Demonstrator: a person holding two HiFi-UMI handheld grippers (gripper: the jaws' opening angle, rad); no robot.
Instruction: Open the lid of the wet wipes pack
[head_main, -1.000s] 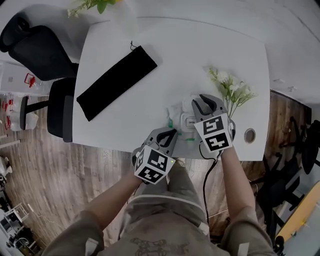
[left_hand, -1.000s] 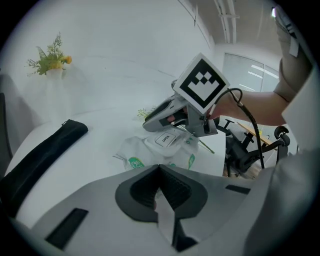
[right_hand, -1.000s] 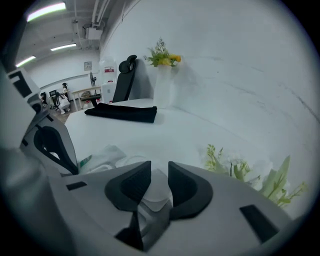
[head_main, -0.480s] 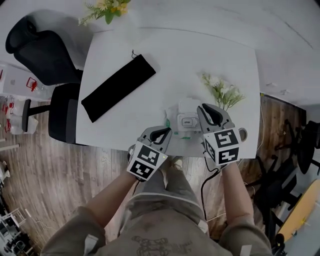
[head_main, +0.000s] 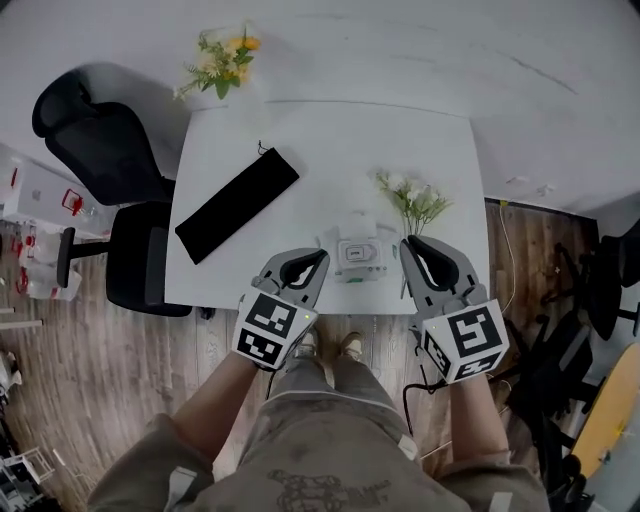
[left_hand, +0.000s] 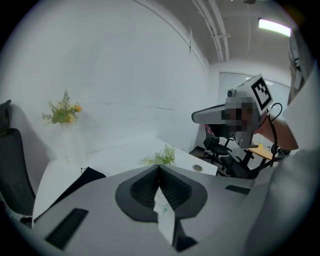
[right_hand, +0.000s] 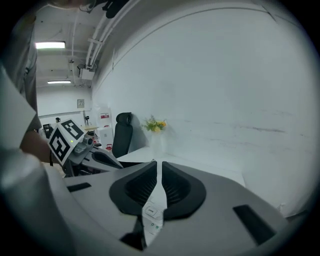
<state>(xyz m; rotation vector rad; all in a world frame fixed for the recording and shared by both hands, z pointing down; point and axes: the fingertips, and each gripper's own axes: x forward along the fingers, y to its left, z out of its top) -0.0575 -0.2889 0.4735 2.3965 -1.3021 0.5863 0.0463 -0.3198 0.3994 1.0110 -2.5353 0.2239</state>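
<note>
Step in hand: looks like the approach, no grip on the wipes pack (head_main: 358, 257) yet. Located near the front edge of the white surface (head_main: 330, 140), between the two tools and touching neither; right of a black pouch (head_main: 237, 203), just in front of a loose flower sprig (head_main: 410, 200). Left tool (head_main: 318, 258) clenched on nothing, tips meeting in the left gripper view. Right tool (head_main: 410, 245) closing, thin slit left between the jaws, nothing in it; pack (right_hand: 151, 212) only glimpsed below through the gap. Lid side faces up toward the head camera; lid apparently down flat, though too small to be sure. Long axis hard to call, seemingly side to side along the front edge, crumpled end toward the left tool. Small label on the lid sits toward the near side, so the tab probably faces the person. Next move likely calls for lowering both tools, spreading the jaws, pinning the soft body with one, catching the tab edge with the other, then flipping up and away without dragging the pack off the edge.
</note>
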